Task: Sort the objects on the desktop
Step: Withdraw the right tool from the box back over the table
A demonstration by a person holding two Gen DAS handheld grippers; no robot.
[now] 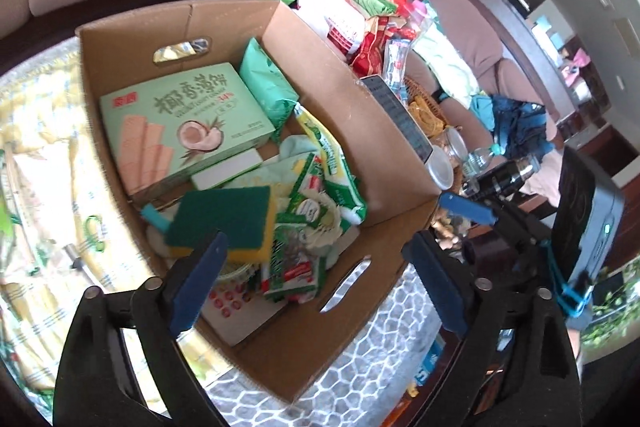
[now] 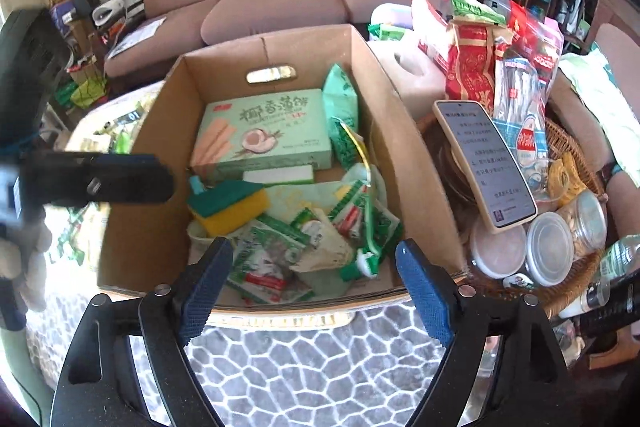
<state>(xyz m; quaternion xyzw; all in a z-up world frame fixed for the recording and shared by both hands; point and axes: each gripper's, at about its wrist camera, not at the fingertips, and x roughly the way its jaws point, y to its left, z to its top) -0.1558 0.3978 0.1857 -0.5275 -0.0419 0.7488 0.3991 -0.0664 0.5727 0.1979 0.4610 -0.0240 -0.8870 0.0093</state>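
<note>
Cardboard box (image 2: 280, 47) sat open on the table, already holding a good share of the sorted goods: a green biscuit box (image 2: 264, 131) at the far side, a green packet (image 2: 340, 99) beside it, a green-and-yellow sponge (image 2: 228, 205) toward the near left, a toothbrush (image 2: 366, 211) and a heap of small green sachets (image 2: 276, 263) along the near wall. Both tools hung at the near rim with nothing in them. The left gripper (image 1: 320, 275) had its jaws spread wide over the near part of the box, the sponge lying just beyond one blue pad. The right gripper (image 2: 316, 283) likewise stood with jaws spread wide and empty, aimed at the sachets.

Much looked left to do. To the right of the box, outside it, a phone (image 2: 484, 163) leaned over a wicker basket (image 2: 576, 155) crowded with lidded jars (image 2: 548, 247), and red snack bags (image 2: 472, 67) and a tissue pack (image 2: 408, 67) stood behind. I judged the job partly done, perhaps half; which of the right-hand things belonged in the box could not be told.
</note>
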